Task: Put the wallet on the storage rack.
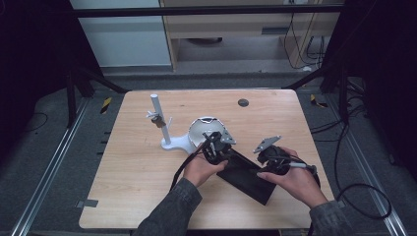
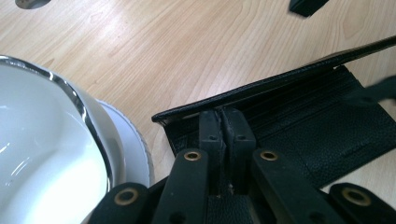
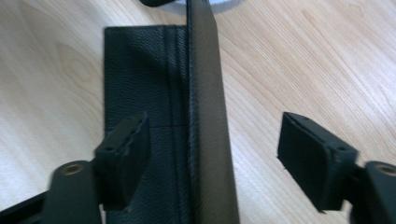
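A flat black leather case (image 1: 246, 176) lies on the wooden table (image 1: 147, 167), in front of the person. Its upper cover (image 2: 280, 77) is lifted along one edge. My left gripper (image 1: 216, 147) is at the case's far left corner; in the left gripper view my left gripper (image 2: 226, 126) is shut on that cover's edge. My right gripper (image 1: 268, 156) hovers over the case's right side. In the right gripper view the cover (image 3: 205, 93) runs edge-on between the jaws of my open right gripper (image 3: 217, 140), and neither of the pads (image 3: 123, 140) touches it.
A white dome with a chrome rim (image 1: 204, 129) sits just behind the left gripper, close beside the case (image 2: 46, 140). A white stand with an upright post (image 1: 160, 123) rises to its left. A dark round grommet (image 1: 243, 103) marks the table's far side.
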Action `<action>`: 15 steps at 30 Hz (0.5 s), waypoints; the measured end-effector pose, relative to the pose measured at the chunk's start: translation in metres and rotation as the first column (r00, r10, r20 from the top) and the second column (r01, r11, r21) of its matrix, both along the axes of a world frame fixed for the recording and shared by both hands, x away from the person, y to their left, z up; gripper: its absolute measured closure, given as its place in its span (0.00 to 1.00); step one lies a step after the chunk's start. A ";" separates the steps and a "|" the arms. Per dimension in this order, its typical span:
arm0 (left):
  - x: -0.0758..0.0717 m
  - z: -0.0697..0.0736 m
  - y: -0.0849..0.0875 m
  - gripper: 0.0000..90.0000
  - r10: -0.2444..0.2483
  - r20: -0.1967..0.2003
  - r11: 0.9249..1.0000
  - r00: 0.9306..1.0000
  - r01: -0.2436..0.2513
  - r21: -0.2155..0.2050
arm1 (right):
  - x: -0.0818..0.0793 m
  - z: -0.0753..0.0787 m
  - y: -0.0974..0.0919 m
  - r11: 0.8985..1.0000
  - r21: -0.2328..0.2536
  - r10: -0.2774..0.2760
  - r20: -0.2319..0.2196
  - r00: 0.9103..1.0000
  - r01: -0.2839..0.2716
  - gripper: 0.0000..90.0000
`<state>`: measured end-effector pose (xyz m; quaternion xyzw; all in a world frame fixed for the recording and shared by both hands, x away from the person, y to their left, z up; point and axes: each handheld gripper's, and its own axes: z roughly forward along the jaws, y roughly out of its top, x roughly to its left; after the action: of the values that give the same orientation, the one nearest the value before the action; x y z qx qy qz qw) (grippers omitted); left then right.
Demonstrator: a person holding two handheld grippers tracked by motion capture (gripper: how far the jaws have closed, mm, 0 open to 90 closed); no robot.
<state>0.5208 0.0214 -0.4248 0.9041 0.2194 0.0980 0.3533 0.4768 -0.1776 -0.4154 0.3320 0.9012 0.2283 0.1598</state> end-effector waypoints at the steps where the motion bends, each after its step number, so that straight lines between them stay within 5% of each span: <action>1: 0.001 -0.001 0.000 0.97 0.000 -0.002 1.000 1.000 0.000 -0.002 | 0.004 -0.001 0.000 1.000 -0.011 0.001 -0.012 1.000 -0.001 0.35; 15: 0.003 -0.003 0.000 0.96 0.007 -0.011 1.000 1.000 -0.007 -0.001 | 0.018 -0.018 0.008 0.999 -0.034 0.009 -0.082 0.997 -0.012 0.49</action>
<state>0.5236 0.0215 -0.4275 0.9038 0.2245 0.0943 0.3521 0.4953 -0.1692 -0.4338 0.3335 0.9125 0.1998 0.1272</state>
